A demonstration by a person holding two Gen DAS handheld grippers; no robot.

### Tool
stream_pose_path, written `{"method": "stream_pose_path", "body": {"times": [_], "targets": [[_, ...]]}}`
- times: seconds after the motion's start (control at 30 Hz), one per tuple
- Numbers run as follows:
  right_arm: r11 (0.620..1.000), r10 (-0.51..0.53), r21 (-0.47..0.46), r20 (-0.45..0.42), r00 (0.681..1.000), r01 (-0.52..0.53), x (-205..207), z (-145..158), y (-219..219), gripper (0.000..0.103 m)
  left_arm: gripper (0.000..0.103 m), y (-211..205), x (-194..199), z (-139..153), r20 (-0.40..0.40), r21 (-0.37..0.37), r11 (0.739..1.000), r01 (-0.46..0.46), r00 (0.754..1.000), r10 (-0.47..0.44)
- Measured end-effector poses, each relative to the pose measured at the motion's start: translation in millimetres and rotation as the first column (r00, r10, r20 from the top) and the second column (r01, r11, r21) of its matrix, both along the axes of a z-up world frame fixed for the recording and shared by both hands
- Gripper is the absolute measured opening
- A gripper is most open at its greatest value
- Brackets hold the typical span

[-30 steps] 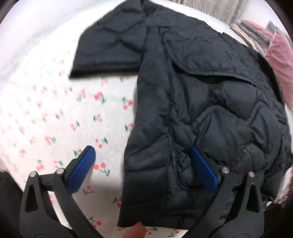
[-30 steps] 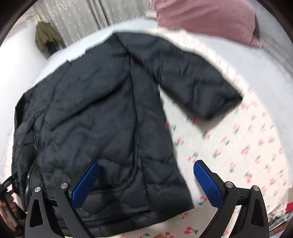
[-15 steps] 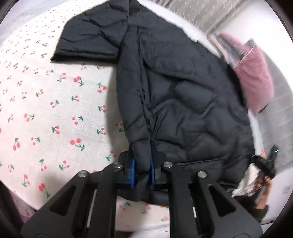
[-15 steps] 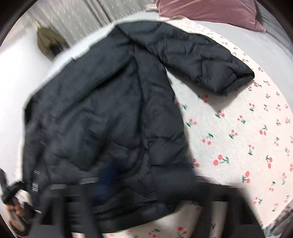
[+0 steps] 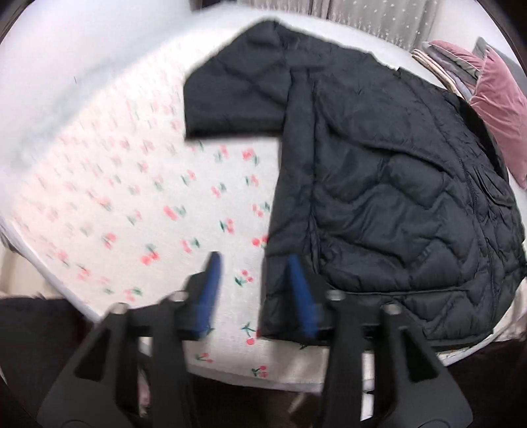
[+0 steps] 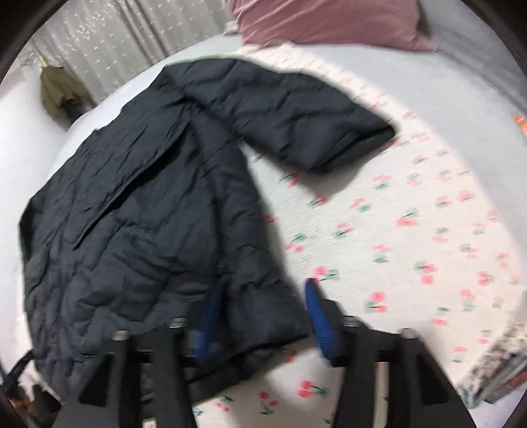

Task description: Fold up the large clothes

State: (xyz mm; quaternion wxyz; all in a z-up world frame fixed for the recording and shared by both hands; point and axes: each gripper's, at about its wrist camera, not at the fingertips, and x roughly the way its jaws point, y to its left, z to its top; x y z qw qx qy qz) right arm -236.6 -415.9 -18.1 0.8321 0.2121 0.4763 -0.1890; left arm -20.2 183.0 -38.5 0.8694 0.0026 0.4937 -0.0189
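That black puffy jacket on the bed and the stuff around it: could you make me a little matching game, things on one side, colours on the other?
Things:
1. jacket
2. pillow
3. bedsheet
4. gripper pads

Colours:
A. blue
B. white with red cherries
C. black
D. dusty pink

Pairs: 1-C, 2-D, 3-B, 4-A

Black quilted jacket, cherry-print white sheet, pink pillow

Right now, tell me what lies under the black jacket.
The black jacket lies on the cherry-print sheet, which shows around it. Anything beneath the jacket itself is covered and cannot be seen.
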Motion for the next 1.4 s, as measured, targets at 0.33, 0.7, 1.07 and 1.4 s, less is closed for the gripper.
{"method": "stream_pose_path", "body": {"times": [0.33, 0.7, 1.07, 1.4], "targets": [[0.990, 0.112, -0.103, 0.134, 0.985, -0.098, 30.2, 69.0, 57.5, 0.074, 0.084, -22.4, 33.7, 40.7, 0.100, -0.018, 0.997, 0.073, 0.992, -0.070], [0.960, 0.269, -0.110, 0.094, 0.958, -0.259, 119.4, 14.0, 131.3, 0.076, 0.084, 17.4, 99.5, 24.8, 0.107, 0.251, 0.968, -0.003, 0.994, -0.024], [0.969, 0.246, -0.050, 0.104, 0.964, -0.242, 153.4, 2.6, 133.0, 0.076, 0.085, 21.9, 132.7, -32.7, 0.030, 0.316, 0.913, 0.259, 0.959, -0.282], [0.982, 0.179, -0.078, 0.151, 0.972, -0.169, 152.8, 8.8, 124.1, 0.076, 0.009, 60.9, 204.5, 24.4, 0.127, 0.178, 0.983, 0.047, 0.989, -0.070]]}}
